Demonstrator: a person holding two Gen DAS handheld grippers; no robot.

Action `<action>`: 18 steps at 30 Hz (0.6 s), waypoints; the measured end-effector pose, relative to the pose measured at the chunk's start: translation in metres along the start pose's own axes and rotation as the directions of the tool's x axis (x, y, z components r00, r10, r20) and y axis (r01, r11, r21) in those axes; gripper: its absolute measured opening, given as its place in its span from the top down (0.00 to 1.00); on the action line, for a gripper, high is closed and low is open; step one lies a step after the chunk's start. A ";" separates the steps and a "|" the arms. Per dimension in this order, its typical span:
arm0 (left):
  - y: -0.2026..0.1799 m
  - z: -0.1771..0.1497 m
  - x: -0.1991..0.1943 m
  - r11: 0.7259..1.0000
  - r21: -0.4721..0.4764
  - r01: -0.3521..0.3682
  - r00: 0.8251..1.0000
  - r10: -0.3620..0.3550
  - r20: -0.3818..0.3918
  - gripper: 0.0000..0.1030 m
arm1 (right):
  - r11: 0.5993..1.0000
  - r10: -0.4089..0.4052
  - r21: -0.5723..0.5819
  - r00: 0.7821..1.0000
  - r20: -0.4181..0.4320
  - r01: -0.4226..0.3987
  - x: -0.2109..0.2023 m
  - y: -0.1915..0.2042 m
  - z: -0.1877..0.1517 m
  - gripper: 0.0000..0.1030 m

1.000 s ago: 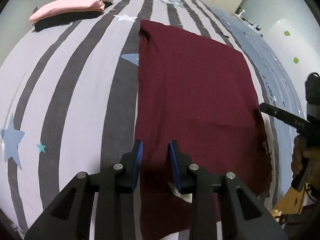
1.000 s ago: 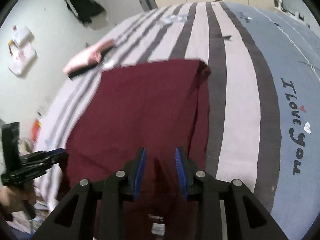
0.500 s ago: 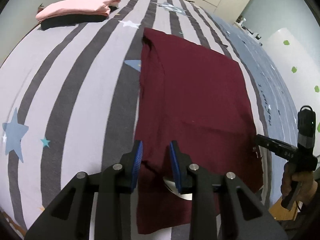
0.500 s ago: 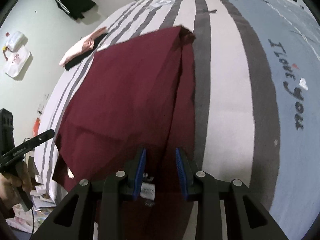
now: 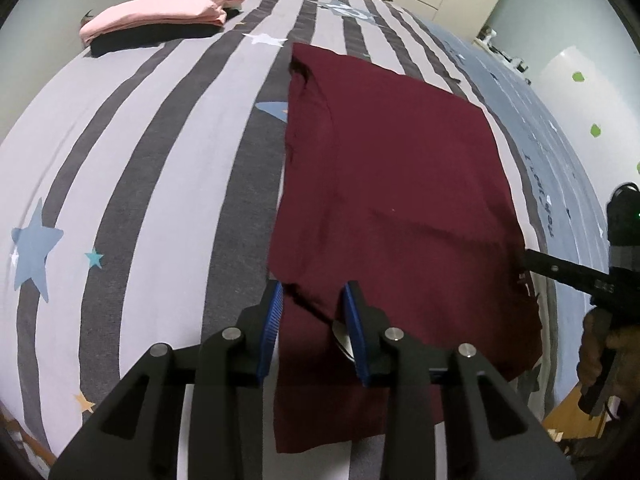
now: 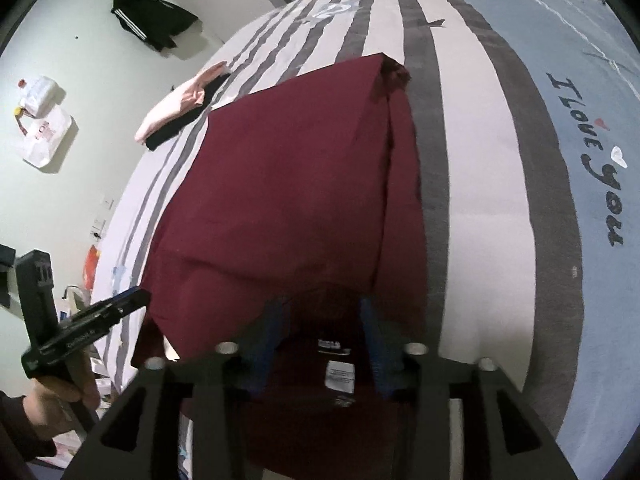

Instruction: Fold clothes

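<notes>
One maroon shirt (image 5: 400,200) on the bed (image 5: 160,160), long axis along its stripes. Two grippers, left gripper (image 5: 312,320) and right gripper (image 6: 324,328), fingers spread, straddling its near edge. One pink-and-black folded pile (image 5: 160,20) beyond.

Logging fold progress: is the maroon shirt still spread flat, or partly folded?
Partly folded: the maroon shirt has both sides turned in, layered edges showing, near end lifted off the bed.

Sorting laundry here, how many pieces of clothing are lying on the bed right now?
3: the maroon shirt spread in the middle, and a folded pink garment stacked on a black garment at the far left corner. More may be hidden.
</notes>
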State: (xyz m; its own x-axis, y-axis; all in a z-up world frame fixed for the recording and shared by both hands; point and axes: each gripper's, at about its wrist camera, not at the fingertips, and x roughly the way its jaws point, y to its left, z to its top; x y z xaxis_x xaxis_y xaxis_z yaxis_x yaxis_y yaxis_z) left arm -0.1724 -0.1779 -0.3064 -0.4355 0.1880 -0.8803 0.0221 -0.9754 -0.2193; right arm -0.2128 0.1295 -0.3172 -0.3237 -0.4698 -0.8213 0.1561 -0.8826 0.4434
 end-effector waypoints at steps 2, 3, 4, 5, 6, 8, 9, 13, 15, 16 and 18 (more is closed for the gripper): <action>-0.001 0.002 0.003 1.000 0.008 0.010 1.000 -0.010 -0.007 0.72 | 1.000 -0.023 0.004 1.000 -0.020 0.023 0.009 -0.001 0.000 0.57; 0.000 0.004 0.004 1.000 0.008 0.014 1.000 -0.014 -0.006 0.72 | 0.999 -0.045 0.002 0.999 -0.028 0.045 0.013 -0.001 -0.001 0.57; 0.000 0.005 0.005 1.000 0.008 0.019 1.000 -0.019 -0.006 0.72 | 0.998 -0.067 0.000 0.997 -0.036 0.067 0.018 -0.001 -0.002 0.57; -0.002 0.005 0.005 1.000 0.008 0.020 1.000 -0.020 -0.006 0.72 | 0.997 -0.070 0.016 0.997 -0.034 0.070 0.019 -0.003 -0.001 0.57; -0.004 0.004 0.004 1.000 0.007 0.020 1.000 -0.020 -0.005 0.72 | 0.997 -0.067 0.024 0.997 -0.033 0.068 0.020 -0.004 -0.002 0.57; -0.003 0.005 0.001 1.000 0.001 0.021 1.000 -0.021 0.001 0.72 | 0.998 -0.056 0.027 0.998 -0.036 0.057 0.020 -0.006 -0.001 0.82; -0.003 0.006 0.000 1.000 -0.002 0.021 1.000 -0.021 0.004 0.73 | 0.999 -0.042 0.025 0.998 -0.039 0.043 0.020 -0.007 -0.001 0.93; -0.003 0.008 -0.007 1.000 -0.015 0.022 1.000 -0.022 0.017 0.72 | 1.000 -0.010 0.014 0.999 -0.038 0.010 0.009 -0.009 0.005 0.94; -0.003 0.009 -0.010 1.000 -0.021 0.023 0.999 -0.022 0.024 0.72 | 1.000 -0.004 -0.003 0.999 -0.039 0.004 0.004 -0.010 0.007 0.94; -0.003 0.010 -0.011 1.000 -0.021 0.019 1.000 -0.018 0.026 0.72 | 1.000 -0.002 -0.013 0.999 -0.040 0.002 0.001 -0.011 0.008 0.94; -0.001 0.012 -0.013 0.999 -0.031 0.019 0.999 -0.018 0.029 0.72 | 0.999 -0.003 -0.036 0.998 -0.055 0.001 0.000 -0.012 0.010 0.94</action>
State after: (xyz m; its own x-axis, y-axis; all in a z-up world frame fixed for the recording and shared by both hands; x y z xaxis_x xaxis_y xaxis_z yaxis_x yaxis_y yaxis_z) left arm -0.1779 -0.1806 -0.2894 -0.4619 0.2022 -0.8635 0.0421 -0.9676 -0.2491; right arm -0.2240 0.1401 -0.3190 -0.2722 -0.4670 -0.8413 0.1889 -0.8832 0.4292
